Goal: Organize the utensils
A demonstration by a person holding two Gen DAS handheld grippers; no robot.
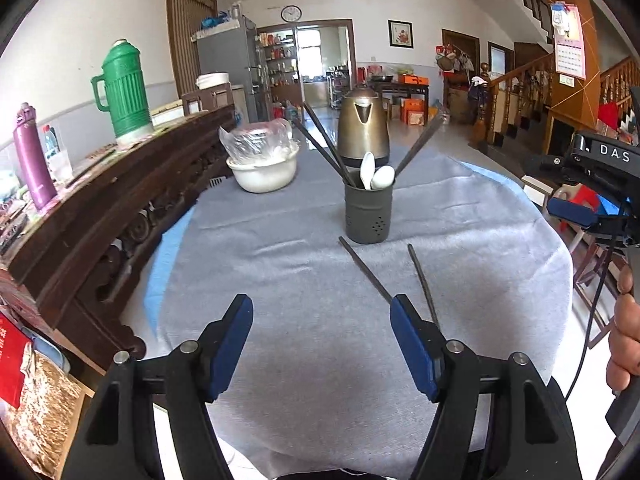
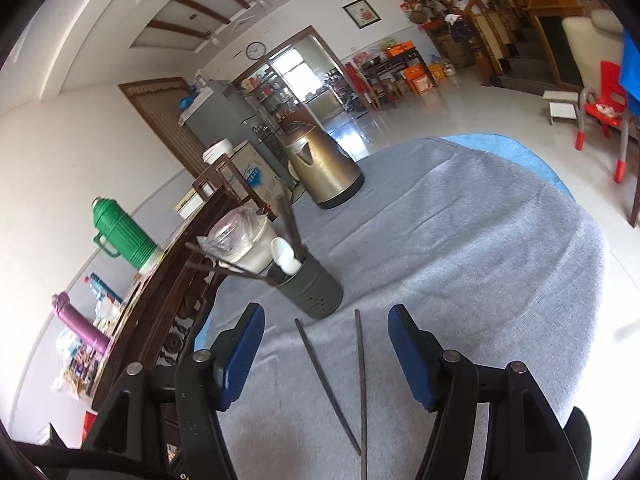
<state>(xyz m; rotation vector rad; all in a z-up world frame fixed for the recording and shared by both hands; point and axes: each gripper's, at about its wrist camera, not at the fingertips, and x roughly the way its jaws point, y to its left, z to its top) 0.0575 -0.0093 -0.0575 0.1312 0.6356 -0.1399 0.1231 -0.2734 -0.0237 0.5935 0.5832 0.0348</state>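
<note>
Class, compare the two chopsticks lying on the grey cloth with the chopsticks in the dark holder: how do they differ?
The loose chopsticks lie flat on the cloth; the chopsticks in the holder stand leaning and fan outward. The loose ones lie bare in front of the holder; the held ones share it with white spoons. All are dark and slender.

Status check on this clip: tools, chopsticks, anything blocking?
Left tool open, empty. Right tool open, empty, over two loose chopsticks on the grey cloth. Utensil holder upright just beyond. Nothing in the way.
</note>
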